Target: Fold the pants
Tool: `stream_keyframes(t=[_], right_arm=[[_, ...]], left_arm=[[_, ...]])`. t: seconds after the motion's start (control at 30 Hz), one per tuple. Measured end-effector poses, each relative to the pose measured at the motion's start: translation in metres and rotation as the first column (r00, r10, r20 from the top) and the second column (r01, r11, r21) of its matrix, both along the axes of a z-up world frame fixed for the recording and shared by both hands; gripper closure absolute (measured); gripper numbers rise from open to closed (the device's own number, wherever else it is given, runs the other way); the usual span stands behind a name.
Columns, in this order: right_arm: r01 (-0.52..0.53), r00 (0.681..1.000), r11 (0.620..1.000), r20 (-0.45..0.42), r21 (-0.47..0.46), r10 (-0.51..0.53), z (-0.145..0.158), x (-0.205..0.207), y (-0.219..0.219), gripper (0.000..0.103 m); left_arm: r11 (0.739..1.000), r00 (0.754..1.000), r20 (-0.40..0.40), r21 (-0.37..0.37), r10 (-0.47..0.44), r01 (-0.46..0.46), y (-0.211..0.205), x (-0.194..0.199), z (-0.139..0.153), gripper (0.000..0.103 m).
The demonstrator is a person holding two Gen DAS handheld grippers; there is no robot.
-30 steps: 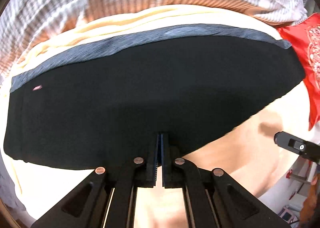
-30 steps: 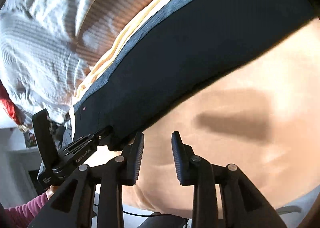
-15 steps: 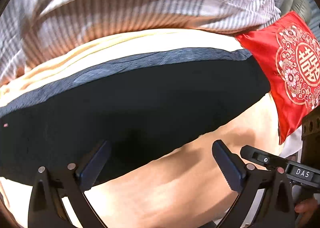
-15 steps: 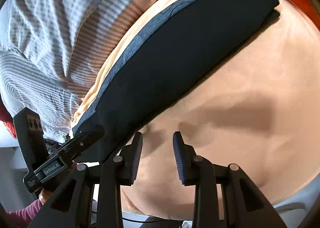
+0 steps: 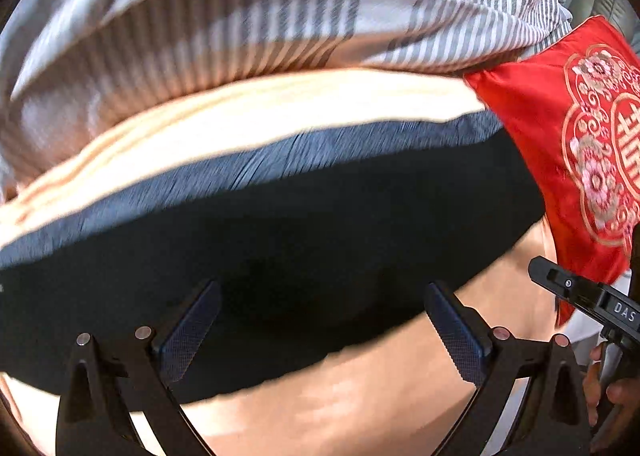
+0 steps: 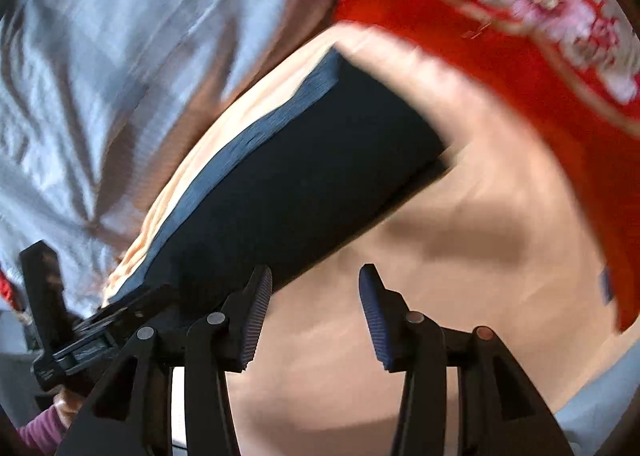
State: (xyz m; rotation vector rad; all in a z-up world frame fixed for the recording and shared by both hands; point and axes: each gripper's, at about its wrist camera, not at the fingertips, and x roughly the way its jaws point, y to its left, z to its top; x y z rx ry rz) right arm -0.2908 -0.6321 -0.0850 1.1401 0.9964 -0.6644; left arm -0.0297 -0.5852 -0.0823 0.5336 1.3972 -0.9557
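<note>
The black pants (image 5: pixel 304 232) lie folded flat on a peach bedsheet (image 5: pixel 360 388), with a blue-grey waistband (image 5: pixel 280 160) along the far edge. My left gripper (image 5: pixel 320 328) is wide open and empty, just above the pants' near edge. In the right wrist view the pants (image 6: pixel 304 184) lie to the upper left. My right gripper (image 6: pixel 314 316) is open and empty over the bare sheet (image 6: pixel 460 296), beside the pants' near edge.
A red embroidered cushion (image 5: pixel 580 144) lies right of the pants and also shows in the right wrist view (image 6: pixel 520 28). A grey striped duvet (image 5: pixel 240 16) is bunched behind the pants. The other handheld gripper (image 5: pixel 592 300) shows at the right edge.
My left gripper was shut at the pants' near edge; it has opened wide and let go. Both grippers have pulled back and swung toward the red cushion.
</note>
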Motion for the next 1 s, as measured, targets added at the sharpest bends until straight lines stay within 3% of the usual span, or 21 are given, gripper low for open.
stream_keyframes(t=[0.07, 0.23, 0.43, 0.47, 0.5, 0.53, 0.6, 0.7, 0.73, 0.77, 0.8, 0.87, 1.0], right_arm=[[0.021, 0.999, 0.999, -0.035, -0.042, -0.023, -0.001, -0.006, -0.019, 0.068], [0.086, 0.993, 0.995, -0.083, -0.042, -0.089, -0.011, -0.019, -0.048, 0.068], [0.133, 0.991, 0.991, 0.021, 0.014, -0.134, -0.028, -0.027, -0.059, 0.064], [0.136, 0.990, 0.991, 0.037, 0.013, -0.136, -0.029, -0.025, -0.062, 0.067], [0.139, 0.989, 0.990, 0.049, 0.007, -0.139, -0.028, -0.023, -0.064, 0.086], [0.137, 0.989, 0.990, 0.060, -0.013, -0.136, -0.024, -0.023, -0.065, 0.088], [0.120, 0.992, 0.992, 0.027, -0.034, -0.120, -0.022, -0.023, -0.062, 0.088], [0.120, 0.992, 0.992, -0.029, 0.032, -0.120, -0.040, -0.032, -0.058, 0.087], [0.137, 0.990, 0.990, -0.038, 0.037, -0.135, -0.040, -0.037, -0.057, 0.083], [0.154, 0.987, 0.988, -0.053, 0.009, -0.153, -0.033, -0.041, -0.056, 0.072], [0.153, 0.986, 0.988, -0.062, -0.035, -0.155, -0.024, -0.043, -0.055, 0.071], [0.113, 0.993, 0.981, -0.018, -0.157, -0.117, 0.005, -0.038, -0.054, 0.071], [-0.013, 0.998, 0.990, 0.059, -0.143, 0.022, 0.006, 0.008, -0.074, 0.071]], left_arm=[[1.000, 1.000, 0.027, -0.008, 0.001, -0.001, -0.018, 0.001, 0.000, 0.001], [1.000, 0.999, 0.048, -0.004, 0.021, -0.021, -0.042, 0.000, -0.003, 0.001], [0.999, 0.996, 0.084, 0.023, -0.027, 0.025, -0.058, -0.011, -0.010, 0.001], [0.999, 0.995, 0.091, 0.020, -0.033, 0.031, -0.059, -0.012, -0.009, 0.001], [0.999, 0.994, 0.099, 0.018, -0.038, 0.036, -0.060, -0.013, -0.009, 0.001], [0.999, 0.993, 0.107, 0.019, -0.041, 0.040, -0.061, -0.013, -0.009, 0.001], [0.998, 0.990, 0.135, 0.039, -0.048, 0.043, -0.062, -0.014, -0.015, 0.001], [0.992, 0.982, 0.175, 0.115, -0.073, 0.053, -0.060, -0.013, -0.037, 0.001], [0.988, 0.984, 0.164, 0.150, -0.070, 0.045, -0.056, -0.011, -0.049, 0.001], [0.988, 0.988, 0.144, 0.150, -0.057, 0.035, -0.054, -0.010, -0.054, 0.001], [0.991, 0.992, 0.125, 0.135, -0.033, 0.016, -0.050, -0.007, -0.057, 0.001], [0.994, 0.994, 0.110, 0.114, -0.007, -0.006, -0.047, -0.005, -0.059, 0.001], [0.994, 0.991, 0.135, 0.112, -0.009, -0.007, -0.049, -0.009, -0.060, 0.001]])
